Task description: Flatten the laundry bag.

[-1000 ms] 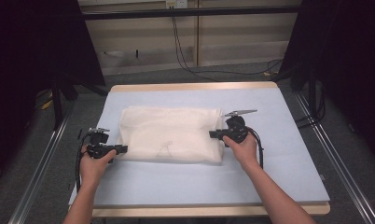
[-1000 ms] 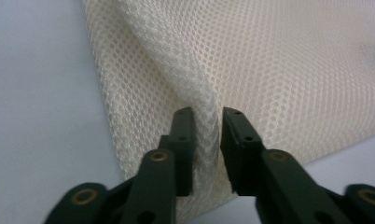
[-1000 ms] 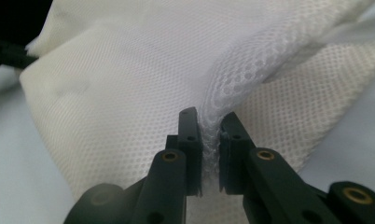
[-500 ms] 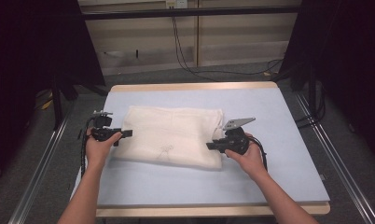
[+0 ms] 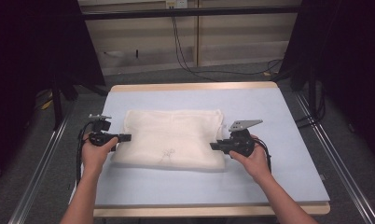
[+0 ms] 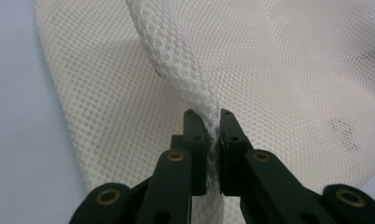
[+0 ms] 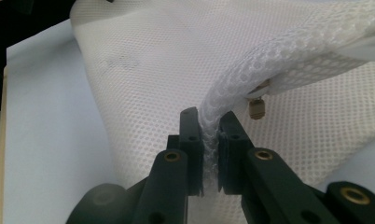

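Now both claws clamp the white mesh fabric bag (image 5: 172, 138).
Left gripper (image 6: 208, 140), jaws just closed, pinches its bunched edge; right gripper (image 7: 210, 144) grips the opposite one.

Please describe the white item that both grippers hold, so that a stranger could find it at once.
Look at the pale blue table; near its middle lies a white mesh bag. The left gripper pinches its left edge and the right gripper its right edge. It is the sole cloth item there, with a fine honeycomb weave.

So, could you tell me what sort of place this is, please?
Probably a lab recording bench: a bare blue-topped table in a metal frame, cables along the floor, and only a white mesh bag laid out.
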Tool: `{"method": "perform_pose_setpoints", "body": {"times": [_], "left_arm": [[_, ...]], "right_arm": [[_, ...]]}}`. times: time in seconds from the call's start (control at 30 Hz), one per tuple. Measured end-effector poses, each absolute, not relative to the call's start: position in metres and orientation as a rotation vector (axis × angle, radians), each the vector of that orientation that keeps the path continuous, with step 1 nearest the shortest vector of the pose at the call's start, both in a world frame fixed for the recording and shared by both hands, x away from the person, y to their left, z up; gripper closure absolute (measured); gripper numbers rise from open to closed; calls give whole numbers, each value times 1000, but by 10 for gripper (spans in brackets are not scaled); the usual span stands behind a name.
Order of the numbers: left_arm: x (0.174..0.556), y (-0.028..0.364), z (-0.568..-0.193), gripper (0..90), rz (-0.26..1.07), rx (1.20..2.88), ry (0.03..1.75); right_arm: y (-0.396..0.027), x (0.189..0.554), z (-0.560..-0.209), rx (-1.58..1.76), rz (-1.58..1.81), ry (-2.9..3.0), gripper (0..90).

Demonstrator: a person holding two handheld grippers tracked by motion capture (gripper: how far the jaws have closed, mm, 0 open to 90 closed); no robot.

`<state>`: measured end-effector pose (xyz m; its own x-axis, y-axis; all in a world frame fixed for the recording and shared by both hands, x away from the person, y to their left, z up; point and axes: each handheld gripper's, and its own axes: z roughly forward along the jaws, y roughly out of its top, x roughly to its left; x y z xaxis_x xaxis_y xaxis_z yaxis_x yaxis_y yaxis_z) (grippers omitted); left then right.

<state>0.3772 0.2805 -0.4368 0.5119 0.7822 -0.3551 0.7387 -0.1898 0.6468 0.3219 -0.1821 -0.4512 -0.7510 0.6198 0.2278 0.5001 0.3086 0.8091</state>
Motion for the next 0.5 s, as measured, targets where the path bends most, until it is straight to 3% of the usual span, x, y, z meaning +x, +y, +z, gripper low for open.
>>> {"method": "perform_pose_setpoints", "body": {"times": [0.3,0.37,0.43,0.5], "left_arm": [[344,292,-459,849,47,1952,1284],[344,292,-461,848,48,1966,1296],[345,289,-462,848,57,2012,1301],[345,286,-463,849,60,2045,1288]], "right_arm": [[-187,314,-467,1138,1295,2474,813],[-186,316,-470,1202,1260,2474,788],[-185,319,-472,1262,1231,2457,699],[-183,322,-474,1256,1198,2483,768]]}}
